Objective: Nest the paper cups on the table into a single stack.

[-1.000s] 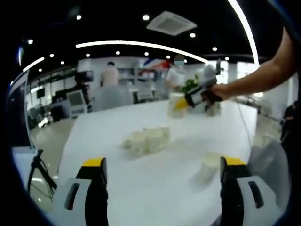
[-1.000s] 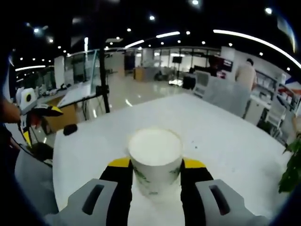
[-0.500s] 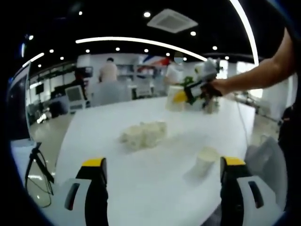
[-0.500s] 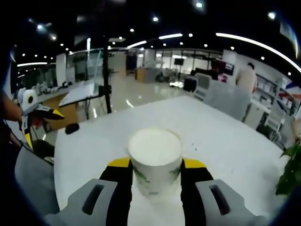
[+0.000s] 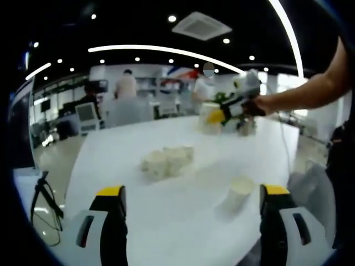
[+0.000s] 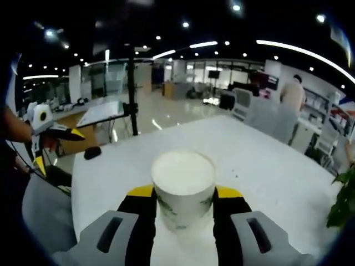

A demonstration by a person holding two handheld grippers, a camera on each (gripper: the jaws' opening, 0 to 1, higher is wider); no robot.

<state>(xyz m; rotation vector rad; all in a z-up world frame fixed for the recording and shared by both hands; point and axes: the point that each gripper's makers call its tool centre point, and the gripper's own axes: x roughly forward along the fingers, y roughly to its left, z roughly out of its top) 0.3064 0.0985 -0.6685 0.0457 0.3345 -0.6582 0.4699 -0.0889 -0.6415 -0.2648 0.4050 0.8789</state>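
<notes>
My right tool [image 6: 181, 199] is clamped on a paper cup [image 6: 183, 185], one yellow-tipped jaw on each side of its wall, the cup upright with its white mouth facing up and green print low on its side. Beyond the cup the white counter [image 6: 260, 166] stretches ahead, and off to the left of this view my left tool [image 6: 52, 133] hangs past the counter's edge.

My left tool [image 5: 191, 213] has its jaws standing wide apart with nothing between them. Just inside its right jaw, a little ahead on the counter [image 5: 183, 221], stands a single cup [image 5: 239, 193], upright and apart from the jaw. Farther ahead and slightly left of centre lies a cluster of cups [image 5: 165, 160], touching one another; I cannot tell how many. Past them, up to the right, my right tool [image 5: 217, 117] holds its cup [image 5: 208, 113] above the far side of the counter, near a green plant [image 5: 223, 97].
</notes>
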